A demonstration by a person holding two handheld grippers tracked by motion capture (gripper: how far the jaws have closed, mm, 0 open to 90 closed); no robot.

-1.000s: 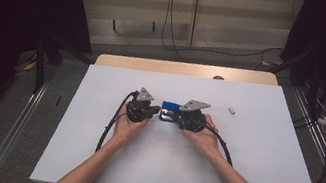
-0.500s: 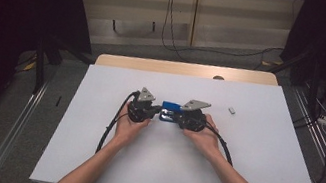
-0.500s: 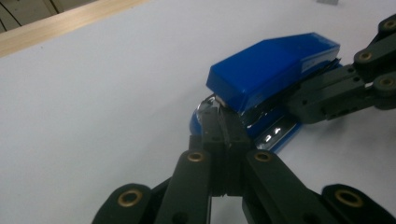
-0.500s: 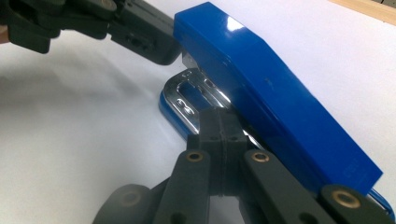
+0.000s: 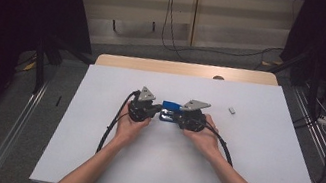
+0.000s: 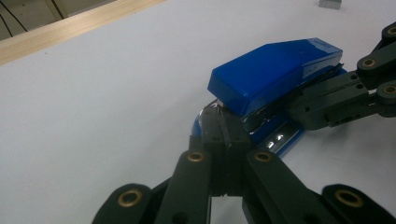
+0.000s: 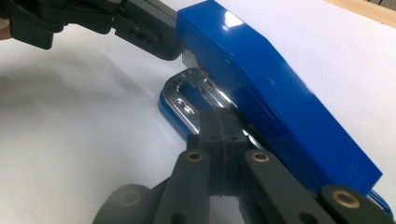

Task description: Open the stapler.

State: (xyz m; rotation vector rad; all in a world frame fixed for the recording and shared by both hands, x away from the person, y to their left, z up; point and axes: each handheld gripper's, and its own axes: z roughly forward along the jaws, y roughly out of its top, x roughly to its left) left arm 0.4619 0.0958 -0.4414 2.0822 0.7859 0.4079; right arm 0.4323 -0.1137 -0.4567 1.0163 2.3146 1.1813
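**Both grippers closing in on the stapler**

We are working at the wide white bench [image 5: 257,179], where little is changing: against the earlier high views our hands are sitting almost where they were, only drawn a touch closer together, so we are judging the hold settled and the stapler ready to be worked. The glossy blue plastic stapler with its chromed metal base [image 6: 275,77] is lying mid-bench between us. We are keeping the left gripper [image 6: 223,135] with jaws pressed together at the stapler's front tip, and the right gripper [image 7: 219,126] with jaws likewise pressed together against its chromed base. A small grey block [image 5: 232,110] is lying well apart.
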